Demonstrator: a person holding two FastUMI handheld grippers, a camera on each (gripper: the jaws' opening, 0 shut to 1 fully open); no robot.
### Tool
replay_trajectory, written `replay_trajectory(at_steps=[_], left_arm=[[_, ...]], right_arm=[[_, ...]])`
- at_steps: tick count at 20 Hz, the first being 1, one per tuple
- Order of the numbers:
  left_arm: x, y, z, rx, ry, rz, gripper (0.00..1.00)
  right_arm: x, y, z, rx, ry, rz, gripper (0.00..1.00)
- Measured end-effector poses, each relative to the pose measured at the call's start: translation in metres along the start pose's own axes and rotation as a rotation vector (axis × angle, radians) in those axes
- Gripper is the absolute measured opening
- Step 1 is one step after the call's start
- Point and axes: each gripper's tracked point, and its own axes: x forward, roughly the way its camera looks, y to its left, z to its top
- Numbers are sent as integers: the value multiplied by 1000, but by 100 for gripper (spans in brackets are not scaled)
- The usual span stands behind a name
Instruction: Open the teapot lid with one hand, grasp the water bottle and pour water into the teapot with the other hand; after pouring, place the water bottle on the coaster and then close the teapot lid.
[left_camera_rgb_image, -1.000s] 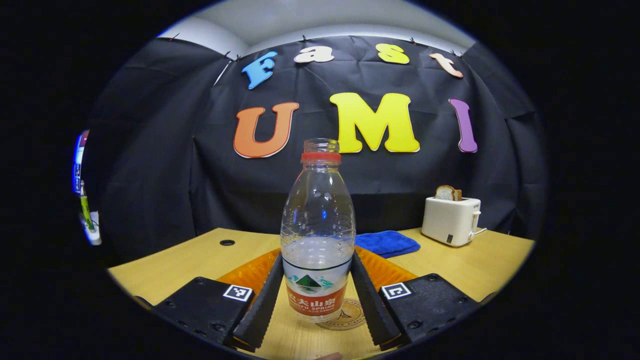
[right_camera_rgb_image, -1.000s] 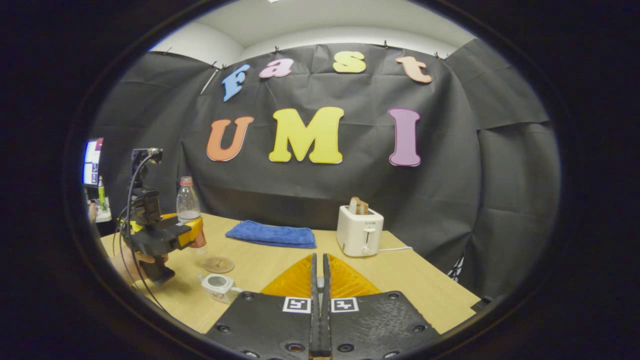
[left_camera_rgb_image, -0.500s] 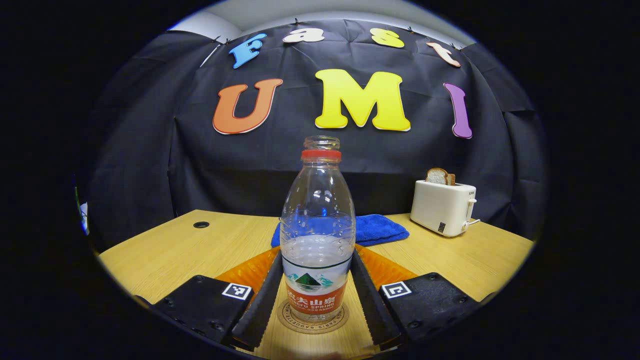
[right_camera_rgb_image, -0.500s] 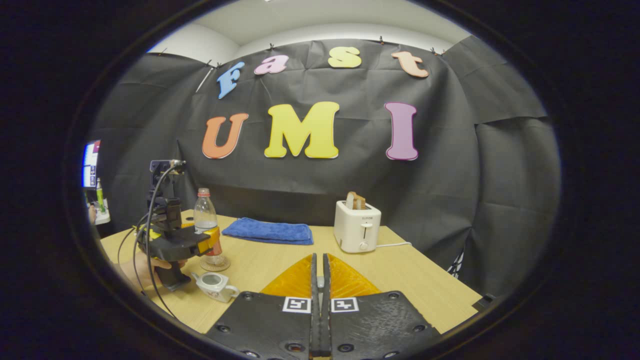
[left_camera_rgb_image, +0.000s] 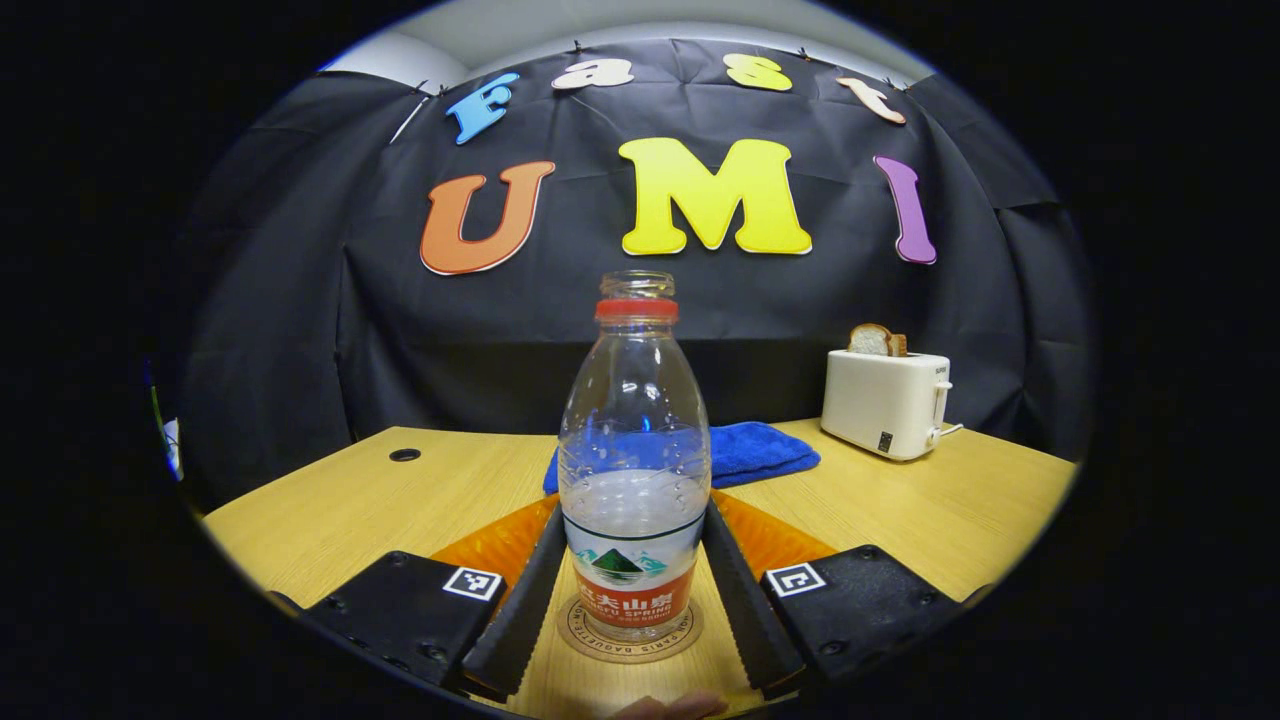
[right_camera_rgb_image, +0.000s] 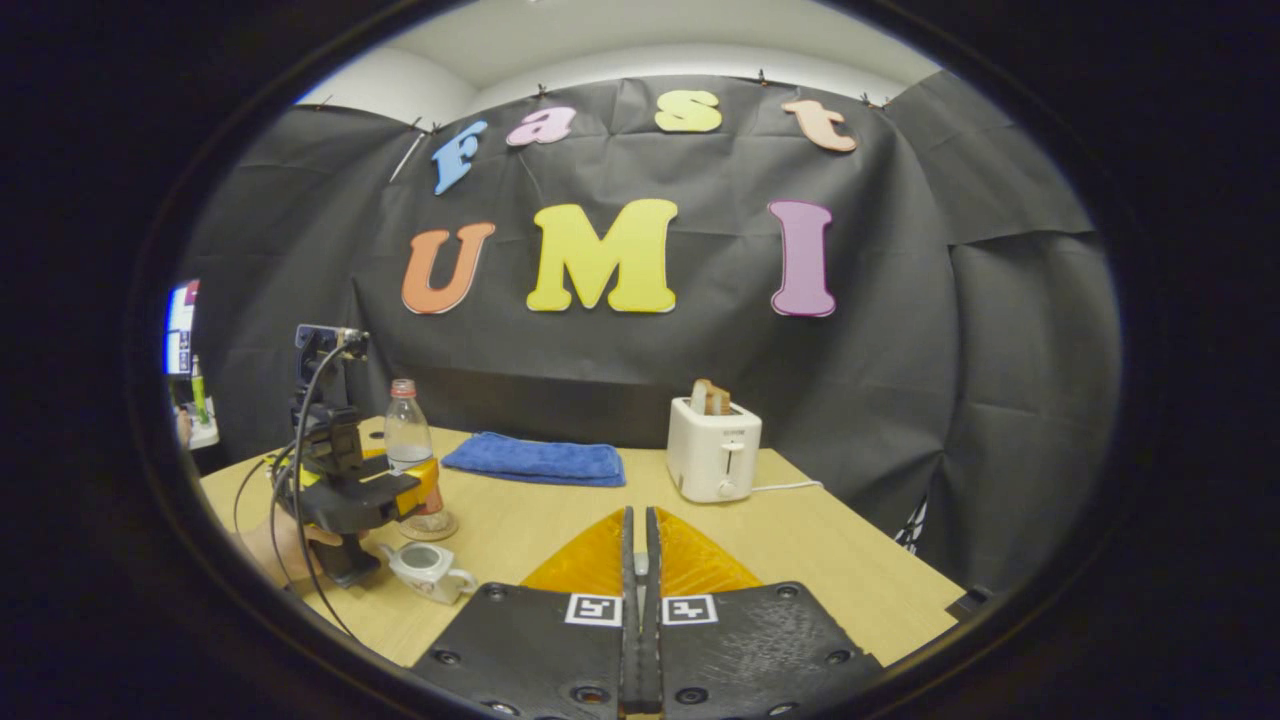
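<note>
Since a second ago you have brought the bottle (left_camera_rgb_image: 632, 470) down from beside the coaster (left_camera_rgb_image: 630, 635) to stand on it, upright.

Left gripper view: your left gripper (left_camera_rgb_image: 632, 590) has a finger against each side of the bottle's labelled lower half, pinching it. That low grip looks meant to keep the bottle steady while it settles on the coaster, so the placing step seems nearly done and letting go is what remains. The bottle has no cap and is partly full. Behind it lie a blue cloth (left_camera_rgb_image: 755, 448) and a toaster (left_camera_rgb_image: 885, 402) on the table (left_camera_rgb_image: 330, 510). The bottle hides the far part of the coaster, so you can't confirm it sits dead centre.

Right gripper view: your right gripper (right_camera_rgb_image: 637, 600) hangs over the table with its fingers pressed together. Whether a lid is caught between them is impossible to tell; the seam shows nothing. The teapot (right_camera_rgb_image: 428, 568) stands open near the left gripper and just in front of the bottle on its coaster, its lid off. The hand holding the left gripper is mostly hidden behind the tool and its cables.
</note>
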Motion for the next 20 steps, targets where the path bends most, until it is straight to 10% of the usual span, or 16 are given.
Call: replay_trajectory(at_steps=[20], left_arm=[[-66,18,32,29,-21,9,96]], right_arm=[[17,25,-13,-22,-20,41,0]])
